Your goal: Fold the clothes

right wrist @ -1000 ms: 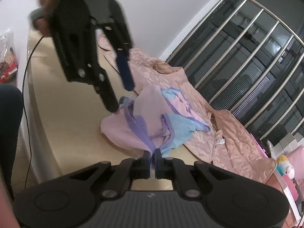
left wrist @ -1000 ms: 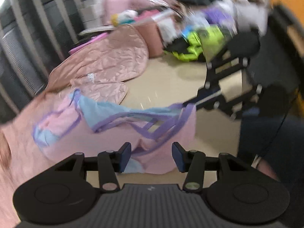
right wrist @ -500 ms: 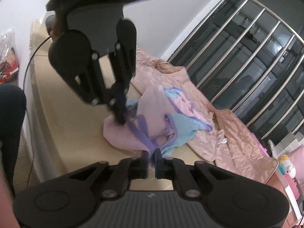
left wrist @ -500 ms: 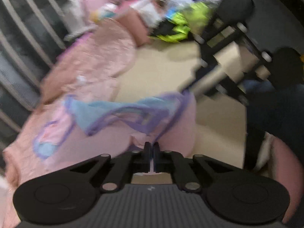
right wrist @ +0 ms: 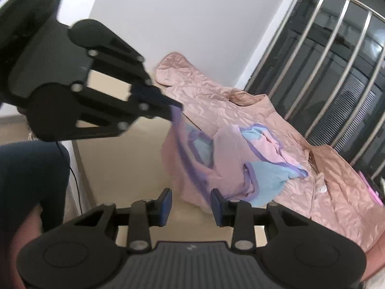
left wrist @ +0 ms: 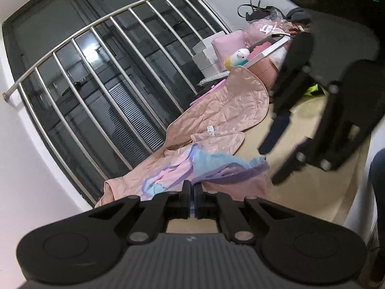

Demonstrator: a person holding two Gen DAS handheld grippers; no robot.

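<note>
Left gripper (right wrist: 174,113) now clamped on pink garment's (right wrist: 228,159) purple edge, right gripper (right wrist: 191,201) just opened, released it.

You are working over a beige counter (left wrist: 310,192) whose top runs along a barred window. A quilted peach-pink jacket (left wrist: 231,110) lies spread open on the counter against the window side. A small pink garment with purple trim and blue panels (right wrist: 231,163) sits crumpled, partly on the jacket and partly on the bare counter top. At the far end, white boxes (left wrist: 207,55), a pink bin (left wrist: 264,72) and a neon-yellow cloth (left wrist: 312,90) crowd the counter.
</note>
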